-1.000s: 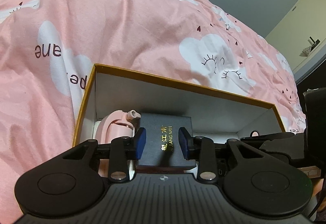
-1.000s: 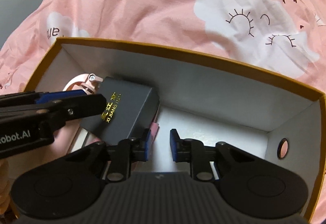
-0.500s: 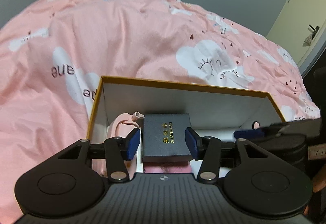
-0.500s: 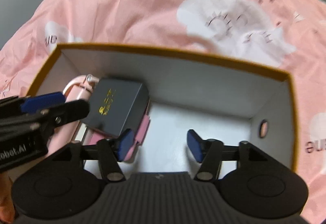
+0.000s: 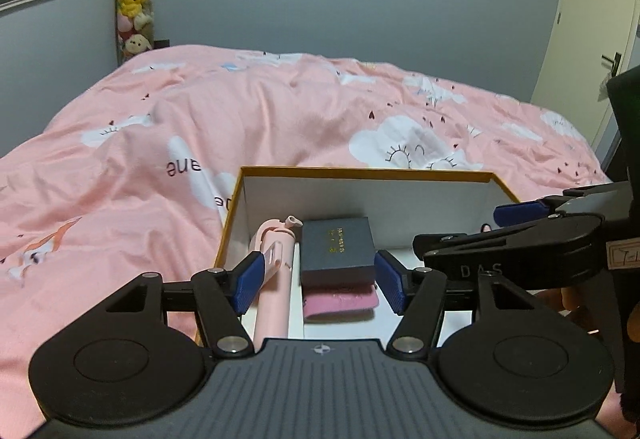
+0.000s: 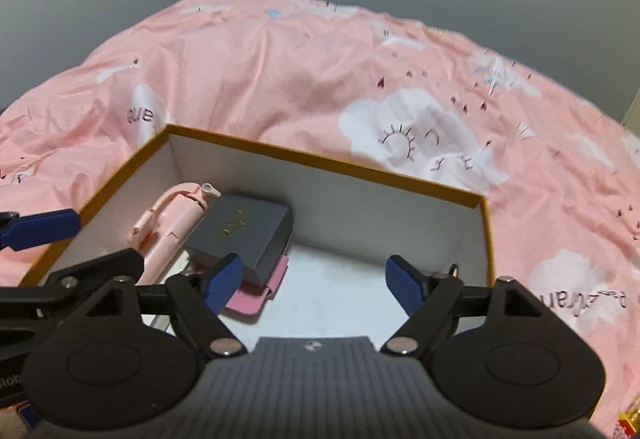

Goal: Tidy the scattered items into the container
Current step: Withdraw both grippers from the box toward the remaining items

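Left claw (image 5: 320, 281) opening above dark box (image 5: 337, 248).

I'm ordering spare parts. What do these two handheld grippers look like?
Both match: the left gripper and right gripper have black linkage arms with silver pivot pins, two round discs beside a ribbed grey body, and blue ribbed fingers. The right gripper's side reads "DAS".

Both wrist views near, angled down; share open box (image 5: 436, 195) (image 6: 320, 175) on bed.
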`<action>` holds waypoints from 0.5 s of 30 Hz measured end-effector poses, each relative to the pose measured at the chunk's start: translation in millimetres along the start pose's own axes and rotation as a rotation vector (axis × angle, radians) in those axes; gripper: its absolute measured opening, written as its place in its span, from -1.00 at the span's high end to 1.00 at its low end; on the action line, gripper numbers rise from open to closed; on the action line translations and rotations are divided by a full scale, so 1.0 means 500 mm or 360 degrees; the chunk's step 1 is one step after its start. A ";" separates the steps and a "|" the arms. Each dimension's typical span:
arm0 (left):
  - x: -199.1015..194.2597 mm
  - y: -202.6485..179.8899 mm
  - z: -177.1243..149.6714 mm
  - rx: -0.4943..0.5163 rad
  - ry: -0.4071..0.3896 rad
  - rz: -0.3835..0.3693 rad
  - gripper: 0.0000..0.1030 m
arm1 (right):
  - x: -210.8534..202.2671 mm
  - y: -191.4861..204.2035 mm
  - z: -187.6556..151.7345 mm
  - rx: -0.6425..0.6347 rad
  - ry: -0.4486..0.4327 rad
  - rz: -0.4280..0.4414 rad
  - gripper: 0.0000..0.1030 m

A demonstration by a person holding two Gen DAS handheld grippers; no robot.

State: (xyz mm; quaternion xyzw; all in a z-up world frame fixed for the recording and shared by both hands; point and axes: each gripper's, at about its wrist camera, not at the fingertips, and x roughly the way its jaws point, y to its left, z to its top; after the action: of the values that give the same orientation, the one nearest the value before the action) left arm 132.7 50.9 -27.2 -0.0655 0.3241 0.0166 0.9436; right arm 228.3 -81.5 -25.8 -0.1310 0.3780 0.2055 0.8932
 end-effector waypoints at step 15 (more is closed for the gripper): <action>-0.151 -0.005 -0.106 0.0129 0.0063 -0.0003 -0.42 | -0.171 0.045 -0.149 0.0038 -0.0183 -0.0056 -0.70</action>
State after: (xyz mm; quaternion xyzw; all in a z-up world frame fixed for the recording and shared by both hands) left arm 40.9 42.0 -21.7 -0.0280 0.3430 0.0014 0.9389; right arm 117.6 -113.4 -15.8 -0.1150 0.3261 0.1923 0.9184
